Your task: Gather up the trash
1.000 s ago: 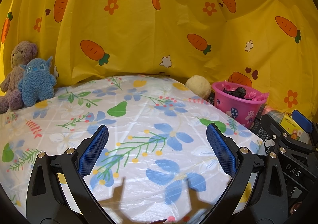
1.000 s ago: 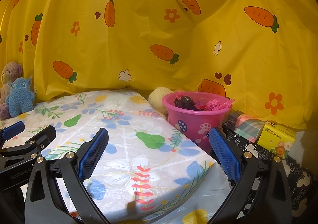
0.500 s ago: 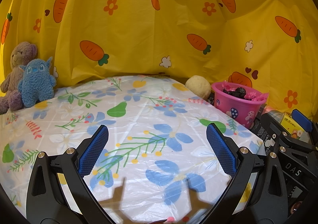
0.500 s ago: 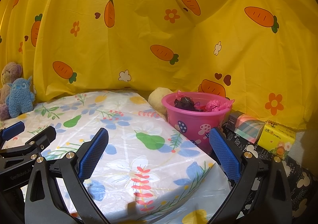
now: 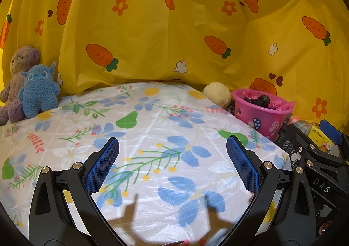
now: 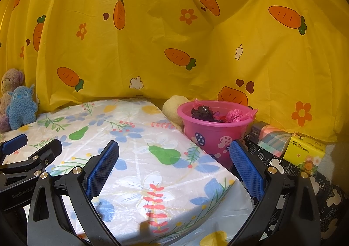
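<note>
Left gripper and right gripper: fingers apart, empty, above the floral-covered desk. Pink bucket just off desk's right edge, holding crumpled black and pink trash

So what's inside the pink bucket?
The pink bucket holds a crumpled black bag and scrunched pink bags near the top. Anything underneath them is hidden by its wall.
</note>
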Available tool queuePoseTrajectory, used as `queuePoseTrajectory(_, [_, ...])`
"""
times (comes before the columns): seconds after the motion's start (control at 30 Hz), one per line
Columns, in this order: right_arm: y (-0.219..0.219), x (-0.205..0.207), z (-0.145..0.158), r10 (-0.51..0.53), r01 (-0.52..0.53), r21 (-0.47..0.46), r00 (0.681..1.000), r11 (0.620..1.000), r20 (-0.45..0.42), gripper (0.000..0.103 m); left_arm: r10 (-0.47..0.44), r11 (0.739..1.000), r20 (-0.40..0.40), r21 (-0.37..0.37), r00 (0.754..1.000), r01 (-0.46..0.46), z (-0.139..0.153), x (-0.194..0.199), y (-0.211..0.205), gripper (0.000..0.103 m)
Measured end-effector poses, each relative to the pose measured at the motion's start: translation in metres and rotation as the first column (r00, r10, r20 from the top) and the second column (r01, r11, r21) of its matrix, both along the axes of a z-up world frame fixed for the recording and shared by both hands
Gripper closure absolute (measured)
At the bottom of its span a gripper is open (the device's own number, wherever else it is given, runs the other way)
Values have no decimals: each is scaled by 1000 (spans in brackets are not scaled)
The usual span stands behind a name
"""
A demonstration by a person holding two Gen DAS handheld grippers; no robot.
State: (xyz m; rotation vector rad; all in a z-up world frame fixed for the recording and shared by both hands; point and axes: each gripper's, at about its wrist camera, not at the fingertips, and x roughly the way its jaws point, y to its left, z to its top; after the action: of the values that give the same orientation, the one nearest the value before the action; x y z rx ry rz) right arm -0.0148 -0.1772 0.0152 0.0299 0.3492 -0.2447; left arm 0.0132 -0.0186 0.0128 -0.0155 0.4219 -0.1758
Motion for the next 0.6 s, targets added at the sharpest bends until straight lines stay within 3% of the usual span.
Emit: queuePoseTrajectory(0.6, [-7,3,-4,-6,6,12,1000,1000,-7,6,-10,1000,-6,10,1000,10,-3,6,-3,6])
